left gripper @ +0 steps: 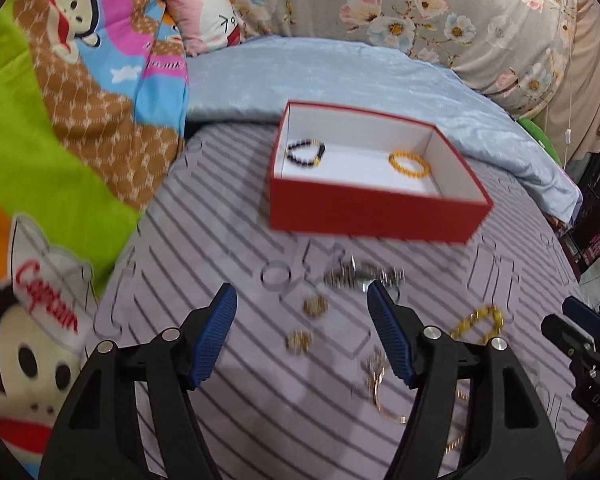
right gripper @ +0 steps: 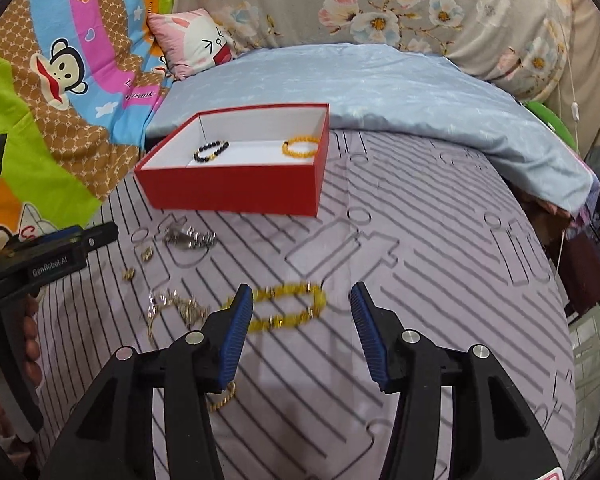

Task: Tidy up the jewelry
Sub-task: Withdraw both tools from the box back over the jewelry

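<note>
Both claws gaping, gripping nothing: left gripper [left gripper: 302, 300], right gripper [right gripper: 302, 300]. Only right wrist view showing whole yellow bracelet [right gripper: 284, 307]; left catching watch [left gripper: 360, 276] by red box [left gripper: 372, 210].

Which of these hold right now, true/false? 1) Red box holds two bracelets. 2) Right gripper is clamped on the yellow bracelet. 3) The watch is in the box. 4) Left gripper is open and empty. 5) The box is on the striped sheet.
1) True: the red box holds a black bead bracelet and an orange bead bracelet.
2) False: the right gripper is open; the yellow bracelet lies on the sheet.
3) False: the watch lies in front of the box.
4) True: the left gripper holds nothing.
5) True: the striped sheet is under it.
</note>
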The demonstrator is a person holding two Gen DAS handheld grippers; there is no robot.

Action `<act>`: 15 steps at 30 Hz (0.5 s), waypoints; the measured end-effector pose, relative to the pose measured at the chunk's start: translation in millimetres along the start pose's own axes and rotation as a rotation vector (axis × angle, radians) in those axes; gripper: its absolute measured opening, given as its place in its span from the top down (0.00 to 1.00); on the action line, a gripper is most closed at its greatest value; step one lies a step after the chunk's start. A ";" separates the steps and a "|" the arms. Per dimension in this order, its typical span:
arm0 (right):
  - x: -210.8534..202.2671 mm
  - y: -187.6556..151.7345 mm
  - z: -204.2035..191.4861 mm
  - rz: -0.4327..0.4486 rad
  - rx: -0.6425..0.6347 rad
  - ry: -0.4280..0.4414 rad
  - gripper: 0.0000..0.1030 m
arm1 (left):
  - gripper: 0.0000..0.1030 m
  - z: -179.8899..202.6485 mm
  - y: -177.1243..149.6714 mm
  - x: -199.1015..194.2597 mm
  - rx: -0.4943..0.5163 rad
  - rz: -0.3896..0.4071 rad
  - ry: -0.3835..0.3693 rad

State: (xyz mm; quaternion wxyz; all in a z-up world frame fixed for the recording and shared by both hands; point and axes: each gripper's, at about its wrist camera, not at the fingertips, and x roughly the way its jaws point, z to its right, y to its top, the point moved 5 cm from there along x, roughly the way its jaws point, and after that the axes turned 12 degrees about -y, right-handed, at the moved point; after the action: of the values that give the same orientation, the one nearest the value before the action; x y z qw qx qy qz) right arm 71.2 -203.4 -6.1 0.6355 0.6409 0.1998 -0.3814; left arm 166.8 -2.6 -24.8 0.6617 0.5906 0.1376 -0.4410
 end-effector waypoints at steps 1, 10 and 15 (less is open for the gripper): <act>-2.1 -5.3 0.4 -0.003 0.002 -0.003 0.51 | 0.36 1.4 -8.5 -0.2 0.000 -0.012 0.002; -10.0 -49.6 -0.1 -0.047 0.016 -0.024 0.51 | 0.37 15.6 -62.9 2.7 -0.016 -0.073 -0.009; -9.8 -59.3 -2.7 -0.068 0.038 0.001 0.51 | 0.37 25.0 -67.3 8.3 -0.024 -0.069 -0.028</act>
State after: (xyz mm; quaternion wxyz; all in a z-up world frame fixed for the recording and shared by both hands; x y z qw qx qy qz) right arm 21.8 -191.9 -38.4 0.6099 0.6458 0.2142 -0.4062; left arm 112.9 -22.8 -68.5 0.6550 0.5712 0.1538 -0.4701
